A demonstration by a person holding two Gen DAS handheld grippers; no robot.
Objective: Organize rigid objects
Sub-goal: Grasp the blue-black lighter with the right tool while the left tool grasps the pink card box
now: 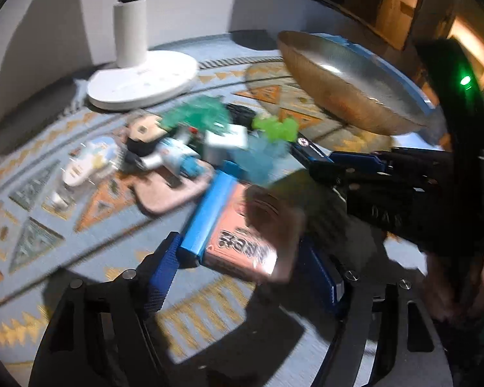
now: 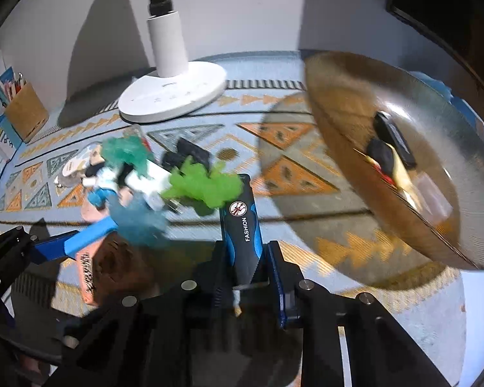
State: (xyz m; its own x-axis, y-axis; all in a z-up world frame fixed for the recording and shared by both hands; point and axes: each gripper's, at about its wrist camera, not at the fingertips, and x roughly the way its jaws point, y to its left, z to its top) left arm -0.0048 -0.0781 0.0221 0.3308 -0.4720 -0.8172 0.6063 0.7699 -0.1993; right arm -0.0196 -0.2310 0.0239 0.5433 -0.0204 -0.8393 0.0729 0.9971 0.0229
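The right gripper (image 2: pixel 251 274) is clenched on a black-and-blue case (image 2: pixel 242 232) marked FASHION, at the near edge of the clutter on the desk (image 2: pixel 306 174). The left gripper (image 1: pixel 242 258) straddles a blue-and-pink box (image 1: pixel 232 225), its blue pad against the box's blue edge, though blur hides whether both pads press. A glass bowl (image 2: pixel 403 161) sits right of the pile.

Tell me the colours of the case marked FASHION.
Black and blue case, clearest in the right wrist view.

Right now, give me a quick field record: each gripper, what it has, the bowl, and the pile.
left gripper: open, fingers around pink-and-blue box, grip not confirmed
right gripper: shut on black-and-blue FASHION item
bowl: holds a few dark items, right of pile
pile: mixed small objects near lamp base
surface: patterned mat
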